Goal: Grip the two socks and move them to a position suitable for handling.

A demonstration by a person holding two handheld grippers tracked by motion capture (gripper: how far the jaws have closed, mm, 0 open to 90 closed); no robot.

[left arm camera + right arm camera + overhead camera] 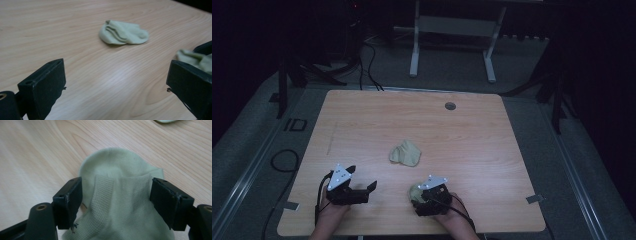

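Two pale green socks lie on a light wood-grain surface (472, 130) with rounded corners and a small grey round grommet (450, 106) toward 12 o'clock. Both are soft knit fabric. One sock (405, 153) sits crumpled near the middle of the surface, folded over itself into a rounded lump with ridged creases; in the left gripper view it lies ahead at about 12 o'clock (123, 32), well apart from the jaws. The second sock (120, 202) lies near the 6 o'clock edge under the right tongs (116, 202). Its rounded toe points away from the camera, and a finer ribbed panel runs up its middle, the weave plain to see.

The right tongs are spread, one black blocky jaw on either side of the sock. The jaws sit just beside the fabric's edges without pinching it, though whether they touch it I cannot tell. In the high view these tongs (424, 192) cover most of that sock, with a grey three-cornered plate on top.

The left tongs (362, 186) are at about 7 o'clock on the surface, released and wide apart, with bare wood between the two black jaws (116, 87). They hold nothing. Black cables trail back from both toward the person's hands at the near edge
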